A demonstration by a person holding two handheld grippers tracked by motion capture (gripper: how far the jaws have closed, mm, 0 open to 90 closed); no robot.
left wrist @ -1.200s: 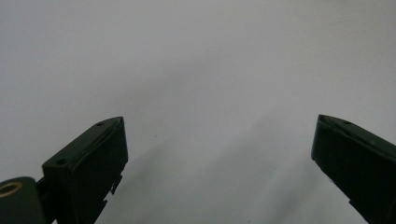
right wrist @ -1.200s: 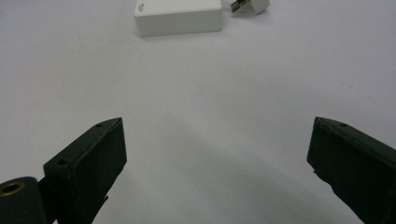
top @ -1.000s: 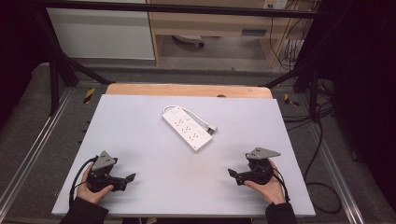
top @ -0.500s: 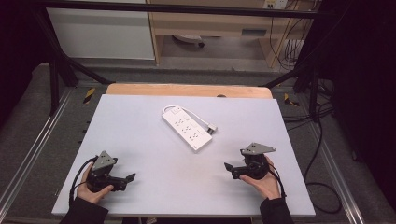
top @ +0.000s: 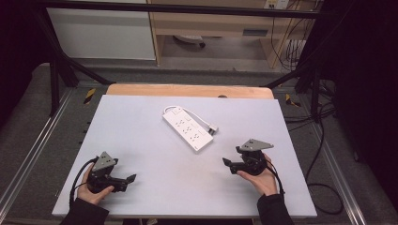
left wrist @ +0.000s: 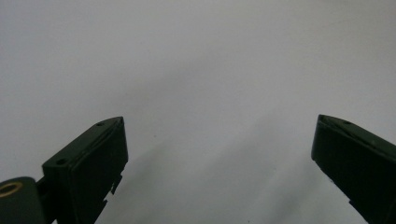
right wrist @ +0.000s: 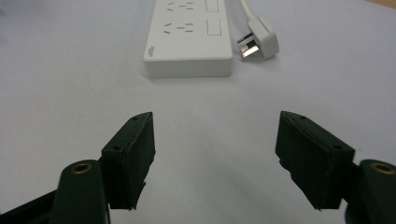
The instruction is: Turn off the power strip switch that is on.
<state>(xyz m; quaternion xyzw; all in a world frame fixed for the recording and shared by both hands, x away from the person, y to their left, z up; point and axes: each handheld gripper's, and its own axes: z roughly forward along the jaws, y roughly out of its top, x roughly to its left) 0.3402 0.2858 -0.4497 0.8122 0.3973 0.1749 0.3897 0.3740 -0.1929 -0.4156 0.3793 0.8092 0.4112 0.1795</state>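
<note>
The right hand-held black two-jaw gripper (top: 228, 164) hangs just above the pale grey tabletop (top: 141, 126) with its jaws spread wide and nothing between them, aimed at the near end of the white plastic power strip (right wrist: 189, 37). That strip lies flat near the middle of the table, set at a diagonal in the high view (top: 187, 130), its white cord looping round the far end and back along its right side to a white three-pin plug (right wrist: 258, 37) that rests just beside the strip, pins facing the gripper. The left black two-jaw gripper (top: 127, 179) sits low at the near left corner, equally wide open and empty, well apart from the strip, with bare table ahead of it in the left gripper view (left wrist: 219, 140).

From where I stand, the step in hand looks like the right hand's approach to the plug or the strip's near end. To do it well, I'd keep the jaws wide until they straddle the target, come in low and level, and choose early: the plug sits so close to the strip that a sloppy line could nudge both. Closing across the plug's flat sides should give the steadier hold.
</note>
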